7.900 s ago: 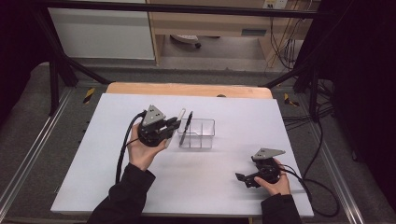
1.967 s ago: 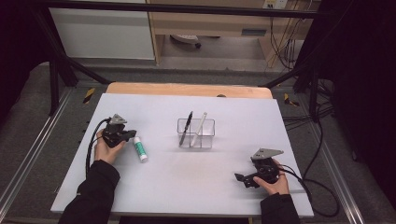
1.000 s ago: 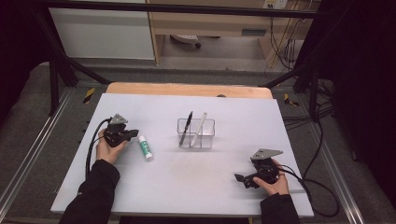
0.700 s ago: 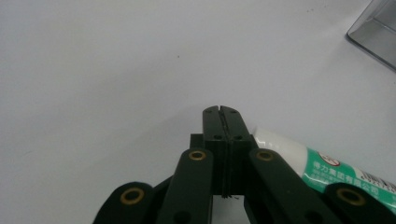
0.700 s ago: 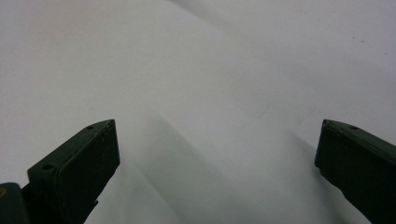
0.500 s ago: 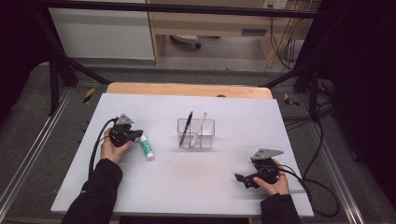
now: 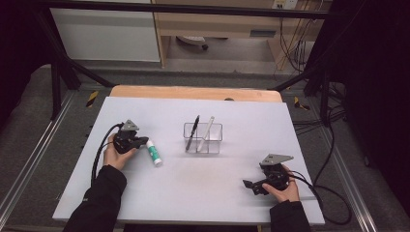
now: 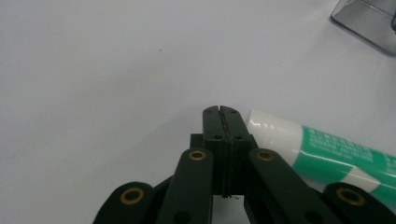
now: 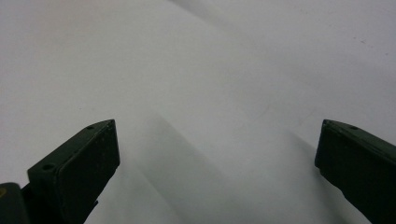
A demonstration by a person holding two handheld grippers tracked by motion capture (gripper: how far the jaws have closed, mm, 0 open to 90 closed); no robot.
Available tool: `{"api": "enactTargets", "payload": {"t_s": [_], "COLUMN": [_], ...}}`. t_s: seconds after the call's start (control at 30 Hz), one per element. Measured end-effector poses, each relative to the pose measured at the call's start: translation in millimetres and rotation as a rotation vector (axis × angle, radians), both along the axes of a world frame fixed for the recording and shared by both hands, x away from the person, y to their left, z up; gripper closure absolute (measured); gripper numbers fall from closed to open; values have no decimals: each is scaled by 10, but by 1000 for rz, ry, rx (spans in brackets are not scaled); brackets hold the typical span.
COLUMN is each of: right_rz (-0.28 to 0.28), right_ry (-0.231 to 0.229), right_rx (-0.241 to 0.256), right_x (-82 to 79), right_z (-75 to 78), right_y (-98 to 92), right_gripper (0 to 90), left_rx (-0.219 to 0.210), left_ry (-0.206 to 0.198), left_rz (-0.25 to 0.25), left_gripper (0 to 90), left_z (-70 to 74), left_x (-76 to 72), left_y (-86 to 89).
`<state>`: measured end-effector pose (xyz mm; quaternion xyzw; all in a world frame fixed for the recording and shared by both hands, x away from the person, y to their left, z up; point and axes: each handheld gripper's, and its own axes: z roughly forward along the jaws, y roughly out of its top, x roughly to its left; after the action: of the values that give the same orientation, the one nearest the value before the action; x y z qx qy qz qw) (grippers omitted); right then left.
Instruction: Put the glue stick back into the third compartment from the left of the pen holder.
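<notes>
Left hand-held gripper [image 8: 222, 111] sits low over the surface [image 7: 212, 193] with its jaws pressed flat together, nothing between them. Just beside it, off its right flank in the left gripper view, lies the white and green tube [image 8: 322, 151], capped end level with the closed tips, body running back alongside the gripper arm; whether the two touch is hard to tell. From the high view, the left hand-held gripper [image 7: 143, 140] points at the tube [image 7: 154, 153], which lies flat on the surface, angled toward the person's side, the near end right at the gripper's tips. Further out ahead of that gripper, well apart, stands a clear box [image 7: 202, 137] with a black pen [image 7: 193, 131] and a white pen [image 7: 208, 128] leaning inside it; a corner of the box [image 8: 369, 18] peeks in at the top of the left gripper view. Over on the other side, the right hand-held gripper [image 7: 252, 187] rests on the surface in the person's hand, far from the tube. Its jaws stand wide open in the right gripper view [image 9: 215, 149], holding nothing, bare white surface between them.
</notes>
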<state>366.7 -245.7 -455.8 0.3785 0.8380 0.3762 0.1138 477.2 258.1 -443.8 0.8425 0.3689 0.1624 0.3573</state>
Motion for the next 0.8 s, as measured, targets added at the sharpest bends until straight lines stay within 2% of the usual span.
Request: {"api": "enactTargets", "payload": {"t_s": [0.17,0.33,0.57,0.63,0.7,0.8], "right_rz": [0,1,-1,0,2,4], "right_ry": [0,-3,3,2,-3,-3], "right_rx": [1,1,4,3,4,5], "right_x": [0,0,2,0,1,0], "right_z": [0,2,-2,-1,1,1], "right_y": [1,-1,4,4,0,0], "right_gripper": [6,5,5,5,6,5], "left_rx": [-2,-5,-68,-46,-47,-26], "left_ry": [0,-5,-38,-35,-42,-20], "left_rz": [-20,-6,47,47,43,36], "left_gripper": [893,893,893,893,893,893], "left_z": [13,40,125,146,156,147], "left_x": [-20,-31,-4,44,86,165], "left_y": [-50,-60,-116,-181,-256,-362]}}
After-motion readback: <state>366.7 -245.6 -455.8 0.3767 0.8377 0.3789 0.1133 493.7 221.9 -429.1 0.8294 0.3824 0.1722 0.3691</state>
